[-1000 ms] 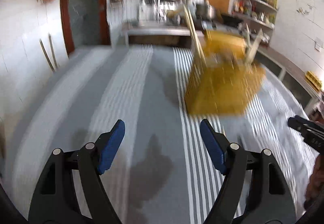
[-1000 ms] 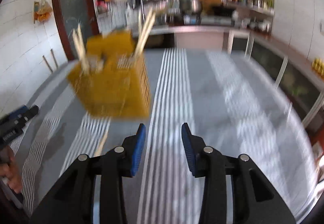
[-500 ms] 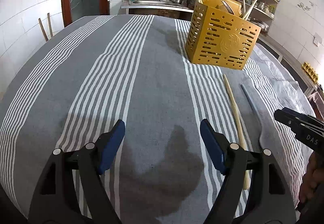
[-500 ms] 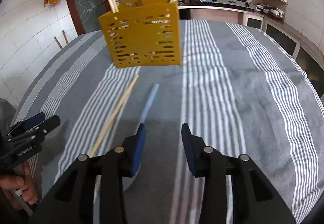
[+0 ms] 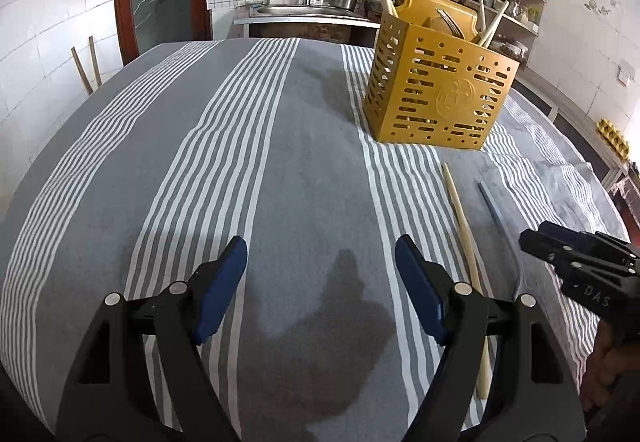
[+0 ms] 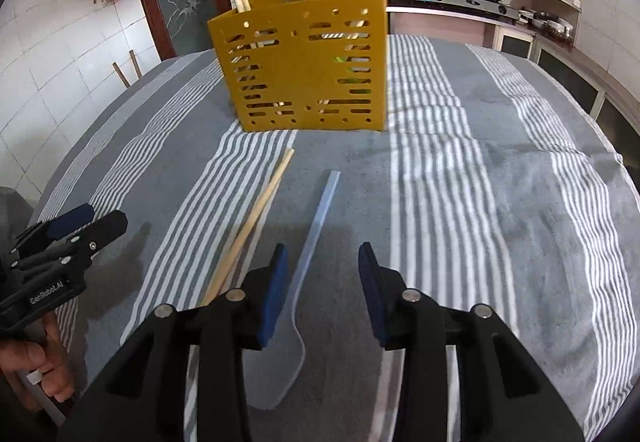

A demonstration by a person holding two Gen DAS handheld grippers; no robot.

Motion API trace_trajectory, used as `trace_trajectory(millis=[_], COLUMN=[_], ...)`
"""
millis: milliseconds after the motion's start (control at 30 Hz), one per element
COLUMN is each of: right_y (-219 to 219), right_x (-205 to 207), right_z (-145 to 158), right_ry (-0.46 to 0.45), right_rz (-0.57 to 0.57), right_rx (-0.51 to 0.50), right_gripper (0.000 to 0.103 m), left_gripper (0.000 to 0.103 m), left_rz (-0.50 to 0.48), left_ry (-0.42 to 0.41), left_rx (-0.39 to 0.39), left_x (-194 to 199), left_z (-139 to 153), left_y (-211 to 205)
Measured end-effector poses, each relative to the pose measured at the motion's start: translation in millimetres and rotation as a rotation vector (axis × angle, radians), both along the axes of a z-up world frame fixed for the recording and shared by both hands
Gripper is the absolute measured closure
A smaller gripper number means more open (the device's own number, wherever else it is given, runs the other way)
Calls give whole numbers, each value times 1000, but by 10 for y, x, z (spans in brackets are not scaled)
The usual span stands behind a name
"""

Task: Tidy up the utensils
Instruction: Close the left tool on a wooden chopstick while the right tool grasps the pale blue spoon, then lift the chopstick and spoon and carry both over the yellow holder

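Partly done: yellow perforated utensil caddy (image 6: 310, 68), far centre, already stocked with chopsticks and cutlery. Left to sort: loose chopsticks (image 6: 256, 220) and translucent plastic spoon (image 6: 308, 254), flat on striped cloth (image 6: 460, 202). Left gripper (image 5: 320, 282) wide open, empty; right gripper (image 6: 322, 290) apart, straddling spoon. Legible: "GenRobot.AI", "DAS".
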State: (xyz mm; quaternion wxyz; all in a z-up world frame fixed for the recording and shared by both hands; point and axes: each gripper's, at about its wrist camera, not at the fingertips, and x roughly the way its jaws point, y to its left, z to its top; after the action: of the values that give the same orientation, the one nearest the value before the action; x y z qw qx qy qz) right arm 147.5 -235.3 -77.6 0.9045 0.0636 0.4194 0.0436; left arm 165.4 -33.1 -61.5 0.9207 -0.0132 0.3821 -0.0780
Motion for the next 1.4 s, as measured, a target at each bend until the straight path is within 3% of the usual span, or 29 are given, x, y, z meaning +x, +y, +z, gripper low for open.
trace_trajectory(millis=[167, 367, 500, 800, 867, 933, 1033, 1167, 1267, 1400], right_y=[63, -34, -177, -610, -680, -715, -681, -700, -723, -767], right_x=[160, 321, 400, 528, 545, 574, 599, 615, 614, 581], right_z=[-134, -180, -192, -214, -218, -227, -244, -252, -246, -217], right_ry=[42, 61, 68, 79, 82, 85, 85, 85, 87, 82], right_rz=[5, -3, -4, -60, -60, -52, -48, -51, -47, -48], right_rx=[3, -42, -45, -60, -69, -69, -81, -65, -51, -13], right_gripper=[65, 85, 92, 94, 94, 94, 94, 94, 96, 97], left_gripper=[29, 28, 28, 29, 34, 49, 61, 67, 96, 98], left_rz=[-13, -53, -96, -185, -199, -204, -189, -187, -178, -156], left_ry=[-1, 18, 37, 102, 120, 136, 144, 149, 155, 153], left_rx=[2, 31, 26, 65, 75, 87, 91, 114, 95, 40], left_x=[105, 253, 368, 561, 577, 611, 653, 697, 708, 709], left_z=[37, 1, -26, -176, -224, -281, -328, -329, -303, -247], left_y=[-114, -380, -626, -1112, -1175, -1221, -1240, -1270, -1221, -1073])
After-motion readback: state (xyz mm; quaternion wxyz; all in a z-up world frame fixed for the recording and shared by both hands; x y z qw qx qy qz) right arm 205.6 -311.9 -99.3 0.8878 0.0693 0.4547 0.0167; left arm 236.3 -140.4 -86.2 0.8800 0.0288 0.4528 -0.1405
